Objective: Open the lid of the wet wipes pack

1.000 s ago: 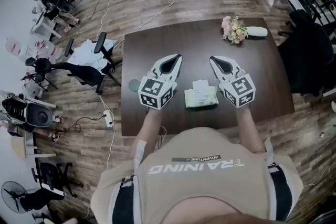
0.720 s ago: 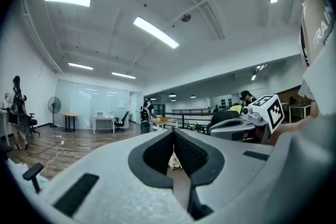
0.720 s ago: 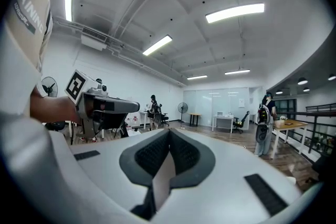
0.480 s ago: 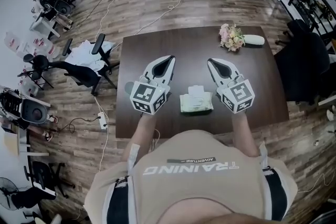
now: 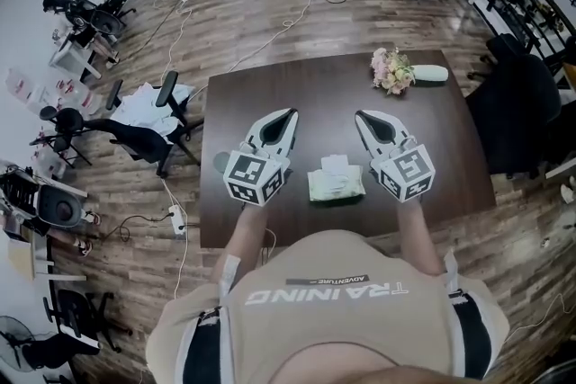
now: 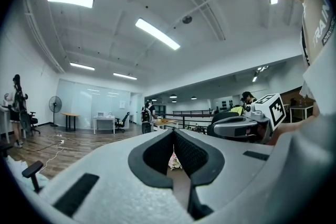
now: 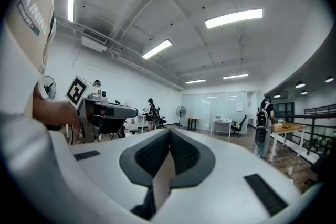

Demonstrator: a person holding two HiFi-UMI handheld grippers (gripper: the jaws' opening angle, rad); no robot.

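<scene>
The person's torso [image 5: 333, 301] is covering the counter's [image 5: 315, 85] near edge. The left gripper [image 5: 291, 113] and right gripper [image 5: 359, 115] are hiding the hands holding them. The wet wipes pack [image 5: 337, 181] is showing too small to tell how its lid is lying. In the left gripper view, the fingers [image 6: 195, 157] are screening most of the flower bouquet [image 6: 174, 163].

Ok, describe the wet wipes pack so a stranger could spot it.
Find the dark brown table on the wood floor. Near its front edge, between the left tongs and the right tongs, lies the wet wipes pack. It is flat and pale green, unlike the pink bouquet at the far right corner.
</scene>
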